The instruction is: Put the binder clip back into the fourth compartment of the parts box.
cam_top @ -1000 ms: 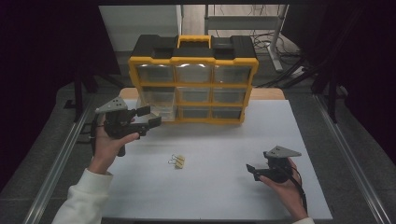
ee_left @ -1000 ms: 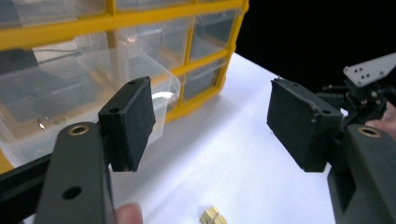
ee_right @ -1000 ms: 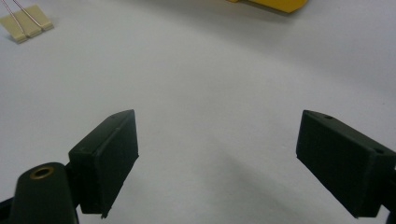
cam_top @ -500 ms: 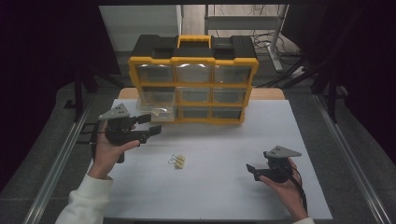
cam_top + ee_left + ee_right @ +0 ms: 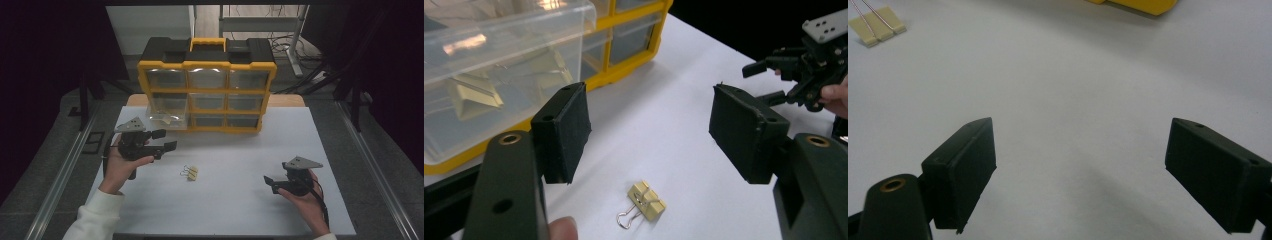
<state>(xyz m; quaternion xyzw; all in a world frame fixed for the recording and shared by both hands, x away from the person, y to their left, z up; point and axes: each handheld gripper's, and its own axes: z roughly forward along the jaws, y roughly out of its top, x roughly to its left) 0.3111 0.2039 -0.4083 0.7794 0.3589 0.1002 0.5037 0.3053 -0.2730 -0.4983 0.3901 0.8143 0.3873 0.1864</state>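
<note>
Left tool (image 5: 649, 132) gapes empty, above the clip (image 5: 645, 201), which lies loose mid-bench (image 5: 240, 210) at its 4 o'clock. Right tool (image 5: 1083, 175) open, idle at the clip's 3. Drawer (image 5: 167, 119) pulled out at the clip's 11. We judge the pickup not yet done, stowing left.

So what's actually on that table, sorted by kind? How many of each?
Yellow and black drawer cabinet: 1
Pulled-out clear drawer: 1
Yellow binder clip: 1
Hand-held grippers: 2, the left hand-held gripper and the right hand-held gripper, both with jaws open and holding nothing
Total: 5
</note>
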